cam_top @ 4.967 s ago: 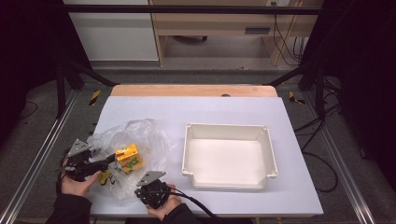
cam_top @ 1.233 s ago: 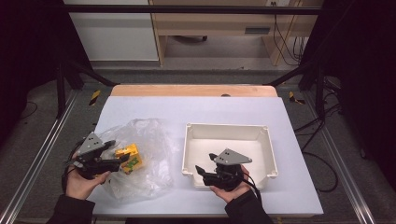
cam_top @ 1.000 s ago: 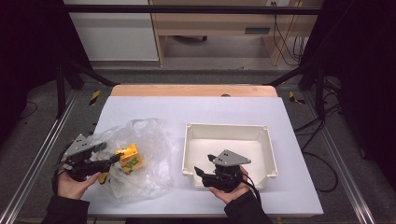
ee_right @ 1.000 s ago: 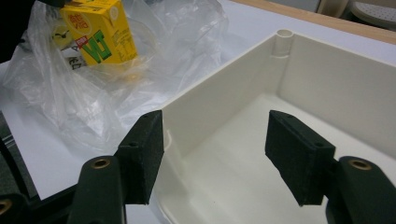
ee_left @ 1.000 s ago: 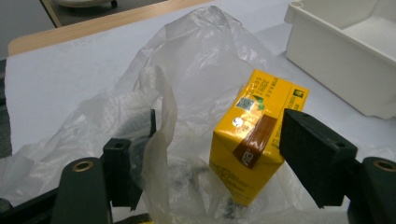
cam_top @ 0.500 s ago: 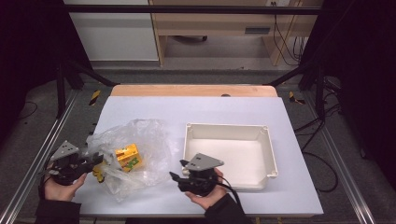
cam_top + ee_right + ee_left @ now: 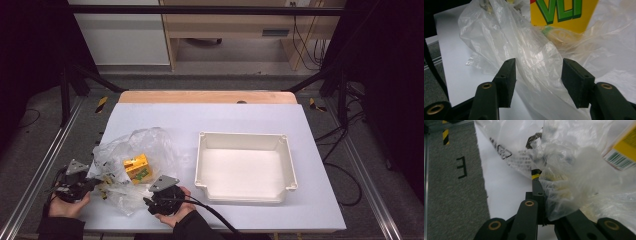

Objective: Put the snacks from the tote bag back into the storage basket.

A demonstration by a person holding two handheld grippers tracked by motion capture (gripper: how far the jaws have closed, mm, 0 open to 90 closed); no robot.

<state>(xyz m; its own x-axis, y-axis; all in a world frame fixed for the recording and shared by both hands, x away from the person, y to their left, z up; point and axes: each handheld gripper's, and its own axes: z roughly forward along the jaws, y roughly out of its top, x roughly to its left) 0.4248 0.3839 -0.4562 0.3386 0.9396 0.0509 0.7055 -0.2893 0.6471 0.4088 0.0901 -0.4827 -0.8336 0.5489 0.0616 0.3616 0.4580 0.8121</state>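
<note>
R gripper moved tray→bag; yellow box lies diagonal.

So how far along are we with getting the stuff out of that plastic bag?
Early on. Done: the left gripper has shut on the plastic bag at its left edge. In hand: the right gripper has open jaws around a fold of the bag, not yet pinching. Left: the yellow box is inside the bag, and the white tray looks empty.

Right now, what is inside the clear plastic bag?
Inside the clear plastic bag lies a yellow box with green lettering and a barcode. Smaller yellowish items beside it are blurred by crumpled film; what lies beneath the box is covered.
</note>
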